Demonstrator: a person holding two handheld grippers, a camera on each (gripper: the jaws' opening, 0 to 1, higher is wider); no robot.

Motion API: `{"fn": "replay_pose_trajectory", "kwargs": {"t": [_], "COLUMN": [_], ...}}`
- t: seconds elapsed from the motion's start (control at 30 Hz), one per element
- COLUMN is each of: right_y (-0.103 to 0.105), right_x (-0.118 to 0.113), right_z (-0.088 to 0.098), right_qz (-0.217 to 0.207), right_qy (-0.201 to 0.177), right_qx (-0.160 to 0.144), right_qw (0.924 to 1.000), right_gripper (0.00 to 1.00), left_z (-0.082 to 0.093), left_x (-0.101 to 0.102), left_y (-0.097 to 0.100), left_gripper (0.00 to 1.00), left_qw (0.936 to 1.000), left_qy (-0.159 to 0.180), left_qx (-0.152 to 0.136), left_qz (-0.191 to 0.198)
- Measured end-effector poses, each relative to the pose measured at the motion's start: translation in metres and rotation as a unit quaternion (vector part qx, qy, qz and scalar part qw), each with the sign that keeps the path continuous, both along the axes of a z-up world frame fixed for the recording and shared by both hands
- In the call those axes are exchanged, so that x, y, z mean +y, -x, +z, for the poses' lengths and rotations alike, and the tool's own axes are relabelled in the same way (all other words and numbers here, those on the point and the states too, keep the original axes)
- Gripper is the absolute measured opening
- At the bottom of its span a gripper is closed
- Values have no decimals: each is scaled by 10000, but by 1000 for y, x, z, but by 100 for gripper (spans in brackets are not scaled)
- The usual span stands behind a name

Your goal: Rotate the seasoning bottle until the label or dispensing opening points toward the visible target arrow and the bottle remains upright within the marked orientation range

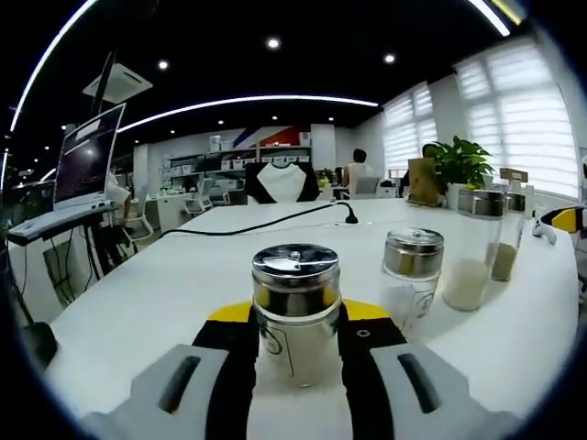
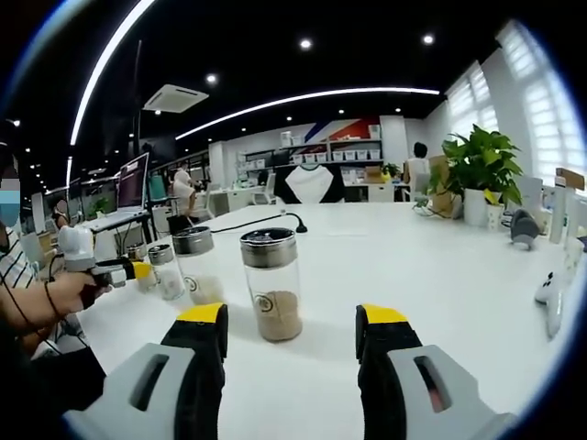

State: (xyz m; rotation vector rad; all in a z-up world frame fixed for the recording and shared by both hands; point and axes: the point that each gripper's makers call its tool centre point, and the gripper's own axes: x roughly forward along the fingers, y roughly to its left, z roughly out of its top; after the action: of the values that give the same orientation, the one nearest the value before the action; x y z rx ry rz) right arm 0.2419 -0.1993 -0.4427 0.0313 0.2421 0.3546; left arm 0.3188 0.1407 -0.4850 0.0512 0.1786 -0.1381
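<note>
A clear seasoning bottle [image 1: 295, 284] with a shiny metal lid and a printed label stands upright on the white table [image 1: 165, 293]. My left gripper [image 1: 295, 319] is shut on it, its yellow-tipped jaws pressing both sides of the glass. In the right gripper view, a taller bottle [image 2: 272, 286] with brown seasoning stands upright just ahead of my right gripper [image 2: 292, 323], which is open and touches nothing. The left gripper [image 2: 117, 271] also enters at the left there, held by a person's hand [image 2: 64, 291].
More metal-lidded bottles stand to the right: a short one [image 1: 413, 268], a tall one with white powder [image 1: 472, 246], and one with brown contents [image 1: 507, 240]. A black cable [image 1: 266, 223] crosses the far table. A potted plant [image 2: 481, 174] sits at the back right.
</note>
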Motion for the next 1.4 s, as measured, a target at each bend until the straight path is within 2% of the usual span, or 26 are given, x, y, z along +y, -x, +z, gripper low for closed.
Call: {"fn": "replay_pose_trajectory", "kwargs": {"t": [0.23,0.3,0.33,0.4,0.47,0.5,0.53,0.6,0.67,0.73,0.77,0.83,0.87,0.9,0.97,1.0,1.03,1.07,1.13,1.17,1.23,1.27,1.3,1.33,1.37,1.4], "right_y": [-1,-1,-1,-1,0,0,0,1,1,2,2,2,2,3,3,4,4,4,5,5,4,5,6,7,7,8], "right_x": [0,0,0,0,1,1,1,1,1,1,1,1,1,1,1,1,1,1,2,2,0,1,1,2,1,1], "right_z": [0,0,0,0,1,1,1,1,1,1,1,2,2,3,4,5,5,5,5,5,3,3,4,5,6,6], "right_qz": [0,-4,2,19,33,32,26,30,29,22,22,16,14,25,46,46,44,47,63,56,-10,19,39,39,39,41], "right_qy": [3,-10,-8,18,17,13,6,2,11,0,-2,-7,-15,-45,-73,-56,-39,-38,-53,-43,50,88,107,133,151,163], "right_qx": [-13,-3,0,3,-3,-3,-3,-16,-8,-7,-7,-14,-23,-27,-28,-47,-63,-64,-57,-55,-24,-18,-31,-50,-55,-54], "right_qw": [10000,10000,10000,10000,10000,10000,10000,10000,10000,10000,10000,10000,10000,10000,10000,10000,10000,10000,10000,10000,10000,10000,9999,9999,9999,9998], "right_gripper": [56,56,56,56,56,56,56,56,56,56,56,56,56,56,56,56,56,56,56,57,60,59,59,59,59,59], "left_z": [0,3,14,24,27,23,24,33,35,35,34,30,28,29,29,29,29,29,28,29,35,35,33,28,23,16], "left_x": [1,1,-1,-2,-5,-9,-8,-4,-5,-10,-10,-18,-14,-8,-7,-7,-8,-8,-6,-4,-7,-11,-12,-12,-13,-17], "left_y": [0,1,1,3,4,7,8,8,9,11,11,15,12,10,10,10,12,11,9,7,8,11,12,12,14,17], "left_gripper": [36,36,37,45,51,51,49,48,51,51,52,53,55,56,57,57,57,58,60,62,64,66,67,66,66,65], "left_qw": [10000,9998,9987,9982,9977,9965,9960,9938,9907,9835,9816,9695,9683,9696,9623,9599,9526,9487,9419,9406,9330,9244,9225,9216,9192,9139], "left_qy": [22,180,351,151,-58,-23,-54,-227,-206,-190,-162,292,481,381,197,210,273,285,325,392,855,1061,891,474,287,161], "left_qx": [17,-107,-380,-532,-468,-228,-209,-452,-412,-385,-336,-182,-155,-223,-251,-221,-173,-151,-60,-35,-12,58,63,27,104,249], "left_qz": [78,54,-19,-222,-495,-800,-868,-992,-1277,-1758,-1873,-2427,-2444,-2408,-2700,-2787,-3025,-3147,-3343,-3373,-3497,-3663,-3755,-3851,-3926,-4048]}}
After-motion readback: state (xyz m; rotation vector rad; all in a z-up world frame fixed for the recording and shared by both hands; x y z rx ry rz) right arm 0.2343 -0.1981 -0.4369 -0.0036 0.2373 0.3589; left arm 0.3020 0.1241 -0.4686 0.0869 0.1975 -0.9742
